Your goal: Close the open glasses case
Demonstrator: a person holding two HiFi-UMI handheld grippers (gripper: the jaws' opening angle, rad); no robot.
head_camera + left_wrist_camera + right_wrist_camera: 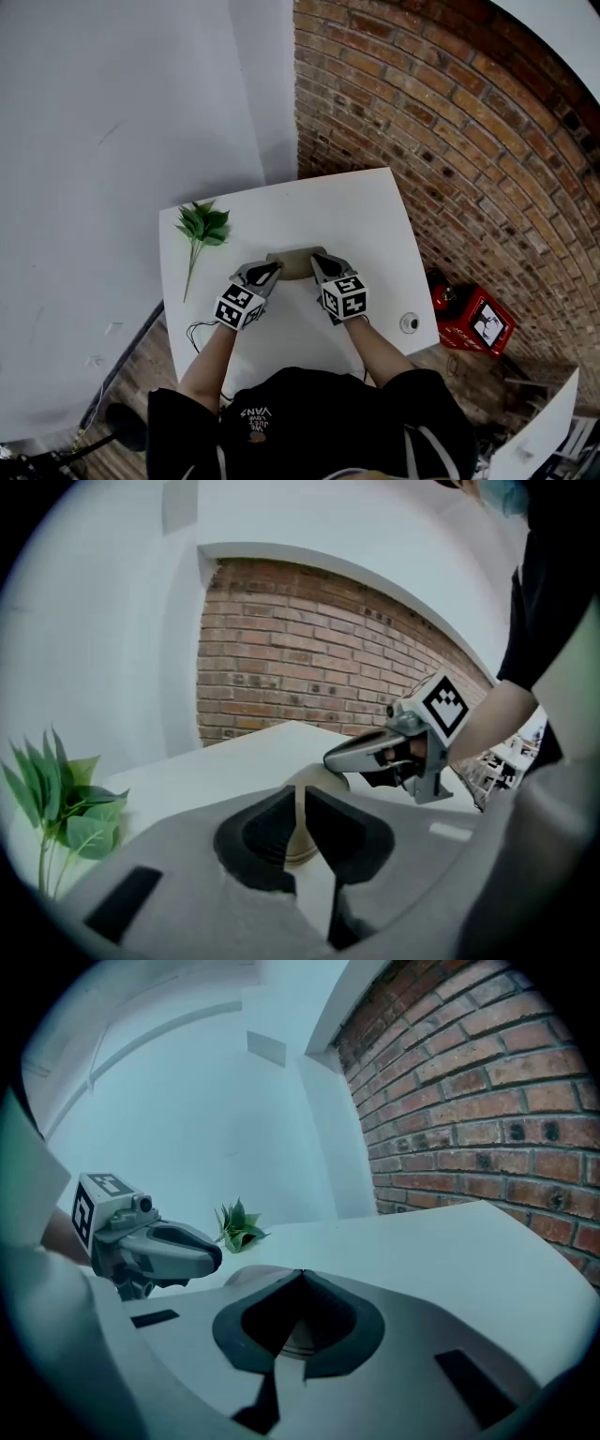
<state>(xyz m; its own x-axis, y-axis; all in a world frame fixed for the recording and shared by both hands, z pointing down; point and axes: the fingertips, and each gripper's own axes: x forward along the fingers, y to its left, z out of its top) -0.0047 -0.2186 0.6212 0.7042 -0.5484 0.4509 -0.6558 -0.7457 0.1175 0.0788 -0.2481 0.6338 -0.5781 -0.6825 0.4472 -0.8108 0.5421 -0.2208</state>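
A beige glasses case (295, 263) lies in the middle of the white table (366, 216). My left gripper (273, 270) rests at its left end and my right gripper (316, 262) at its right end, the tips pointing towards each other. In the left gripper view the left gripper (300, 791) has its jaws drawn together to a thin slit, and the case (320, 782) shows just beyond them. In the right gripper view the right gripper (302, 1274) is shut, tips touching, over the case (251, 1277). Whether the lid is down is hidden.
A green leafy sprig (202, 228) lies at the table's left side. A small round object (409, 322) sits at the near right corner. A brick wall (450, 141) runs along the right, with a red box (476, 323) on the floor beside the table.
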